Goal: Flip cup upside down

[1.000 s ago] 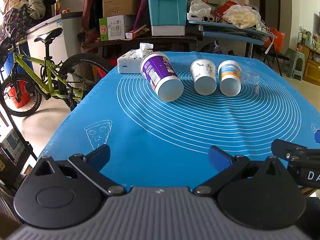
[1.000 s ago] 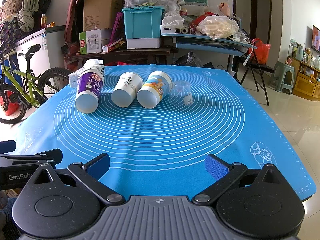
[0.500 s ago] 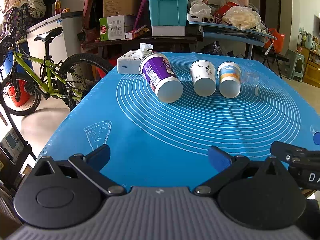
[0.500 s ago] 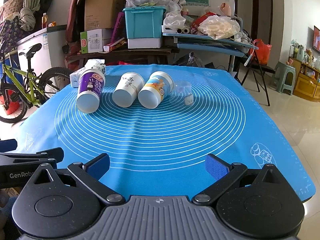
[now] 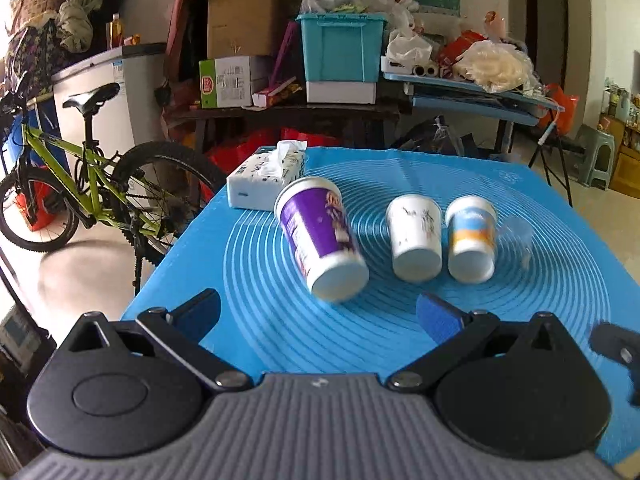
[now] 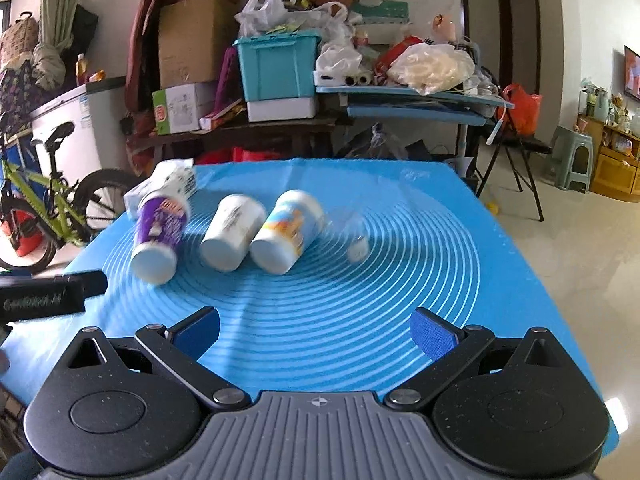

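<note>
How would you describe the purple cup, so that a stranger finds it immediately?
On the blue mat, cups lie on their sides in a row. Start at the tissue box on the far left corner; the purple cup lies right beside it. It is the largest, and the only purple one.

Mat (image 5: 400, 332): bright blue, pale concentric rings. Large cup (image 5: 322, 236): purple with white base. Middle cup (image 5: 415, 236): white, faint dark markings. Third cup (image 5: 472, 238): white, blue and orange bands. Tissue box (image 5: 260, 178): white, dark speckled print. Gripper pads (image 5: 434, 316): blue.

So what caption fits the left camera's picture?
Open left gripper nears three cups lying on a blue mat.
</note>
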`<state>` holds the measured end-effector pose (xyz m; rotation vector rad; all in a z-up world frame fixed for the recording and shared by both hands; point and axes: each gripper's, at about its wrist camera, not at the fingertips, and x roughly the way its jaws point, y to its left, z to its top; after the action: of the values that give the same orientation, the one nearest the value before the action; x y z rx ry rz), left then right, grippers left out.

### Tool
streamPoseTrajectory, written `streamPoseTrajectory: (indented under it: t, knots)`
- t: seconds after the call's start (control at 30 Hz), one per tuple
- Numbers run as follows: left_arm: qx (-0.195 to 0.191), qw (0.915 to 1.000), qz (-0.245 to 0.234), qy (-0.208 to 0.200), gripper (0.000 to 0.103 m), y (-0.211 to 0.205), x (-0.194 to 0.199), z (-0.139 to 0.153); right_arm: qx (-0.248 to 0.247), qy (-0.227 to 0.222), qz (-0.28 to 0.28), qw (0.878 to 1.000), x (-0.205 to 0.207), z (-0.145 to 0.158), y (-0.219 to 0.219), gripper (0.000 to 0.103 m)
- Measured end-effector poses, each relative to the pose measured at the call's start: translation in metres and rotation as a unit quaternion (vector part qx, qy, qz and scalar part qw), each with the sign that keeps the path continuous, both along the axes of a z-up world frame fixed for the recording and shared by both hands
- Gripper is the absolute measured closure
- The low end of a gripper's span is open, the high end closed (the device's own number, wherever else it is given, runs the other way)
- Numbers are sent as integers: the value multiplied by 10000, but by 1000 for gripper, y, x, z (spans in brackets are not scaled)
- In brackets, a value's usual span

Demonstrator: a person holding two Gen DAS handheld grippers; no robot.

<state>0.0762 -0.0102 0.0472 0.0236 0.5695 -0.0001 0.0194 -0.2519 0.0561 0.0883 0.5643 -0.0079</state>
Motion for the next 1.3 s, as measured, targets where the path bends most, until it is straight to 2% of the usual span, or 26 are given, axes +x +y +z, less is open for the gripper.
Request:
streamPoseTrajectory:
  t: [0.1, 0.27, 0.33, 0.4, 0.53, 0.63, 0.67, 0.7, 0.73, 0.77, 0.9, 1.07, 1.17, 1.3]
  knots:
    - [-168, 9995, 193, 159, 0, 1, 33, -1, 37, 7, -73, 10000, 10, 1, -11, 0]
    - [-56, 9980, 499, 378, 0, 2, 84, -8, 31, 81, -140, 9999, 27, -6, -25, 0]
    - [-182, 9971, 486, 557, 1, 5, 104, -11, 111, 166, -150, 9997, 33, -12, -30, 0]
    - [-295, 9957, 493, 731, 1, 5, 119, -16, 167, 242, -158, 9994, 38, -17, -33, 0]
    - [-119, 9934, 612, 960, 2, -3, 139, -28, 158, 320, -172, 9992, 44, -26, -38, 0]
    - [-161, 9904, 701, 1181, 2, -4, 148, -38, 155, 318, -148, 9993, 45, -29, -40, 0]
    - [-194, 9895, 727, 1230, 6, -3, 150, -40, 186, 317, -131, 9992, 45, -30, -41, 0]
    - [-242, 9888, 739, 1275, 20, -2, 152, -42, 213, 325, -124, 9992, 46, -30, -42, 0]
    - [-298, 9875, 710, 1377, 26, -1, 156, -44, 226, 331, -122, 9991, 46, -31, -43, 0]
    - [-386, 9858, 666, 1495, 35, 0, 158, -47, 229, 335, -125, 9991, 47, -30, -44, 0]
    - [-590, 9852, 669, 1461, 35, 3, 158, -49, 215, 331, -129, 9991, 45, -31, -45, 0]
    - [-474, 9882, 583, 1337, 36, 1, 147, -39, 130, 300, -124, 9994, 44, -29, -43, 0]
    - [-673, 9891, 356, 1259, 36, 0, 124, -22, 75, 273, -111, 9995, 40, -27, -40, 0]
    - [-519, 9927, 48, 1091, 36, -13, 85, 0, 67, 219, -69, 9997, 31, -23, -37, 0]
